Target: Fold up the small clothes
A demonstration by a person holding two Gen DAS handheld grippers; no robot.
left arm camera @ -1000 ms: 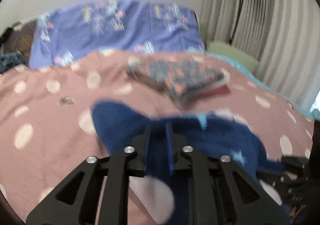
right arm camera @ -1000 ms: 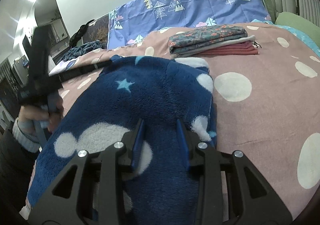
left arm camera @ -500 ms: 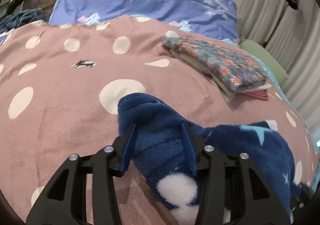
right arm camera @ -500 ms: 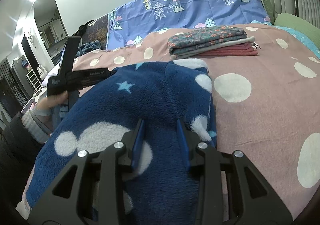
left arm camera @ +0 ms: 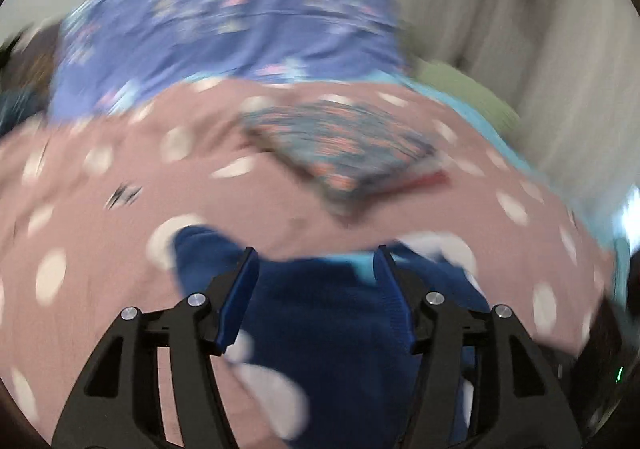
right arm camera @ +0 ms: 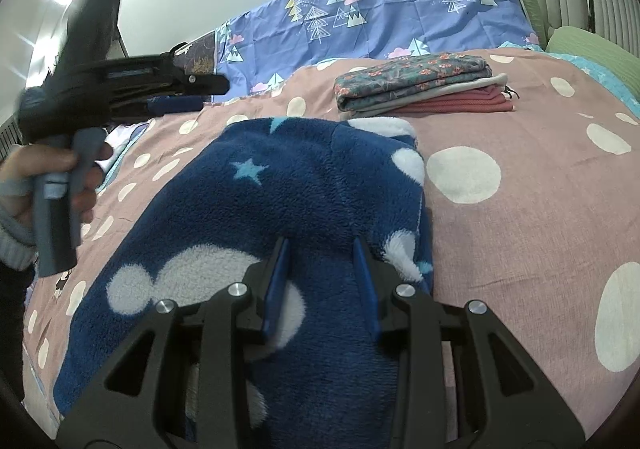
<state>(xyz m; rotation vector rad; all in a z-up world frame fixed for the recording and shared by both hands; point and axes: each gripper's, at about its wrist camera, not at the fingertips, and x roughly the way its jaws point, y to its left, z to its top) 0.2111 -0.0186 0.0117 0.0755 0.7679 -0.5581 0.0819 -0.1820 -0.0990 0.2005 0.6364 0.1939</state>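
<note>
In the left wrist view, blurred by motion, the left gripper (left arm camera: 316, 269) had its jaws spread wide and held nothing. The navy fleece (left arm camera: 328, 313) lay below and between the blue pads (left arm camera: 240, 297), on the pink spotted cover (left arm camera: 88, 233). One corner of the fleece stuck out past the left pad. Beyond it, a stack (left arm camera: 344, 153) of folded clothes sat on the cover, apart from the fleece, with a floral piece on top. A purple sheet (left arm camera: 224, 33) rose behind the bed, and a green cushion (left arm camera: 460, 85) lay at the far right by a pale curtain (left arm camera: 568, 61).

In the right wrist view, sharp, the right gripper (right arm camera: 322, 253) was partly open, its pads (right arm camera: 276, 281) resting on the fleece (right arm camera: 280, 185) with pile between them but not pinched. The fleece, navy with white blobs and a pale blue star, lay spread on the cover (right arm camera: 520, 241) near the bed's front edge. The left gripper (right arm camera: 132, 81) hung in the air at left, above the cover and clear of the fleece, its grip in the person's hand (right arm camera: 44, 177). The stack (right arm camera: 420, 87) lay just past the fleece's far edge, not touching it. The sheet (right arm camera: 380, 13) stood behind.
</note>
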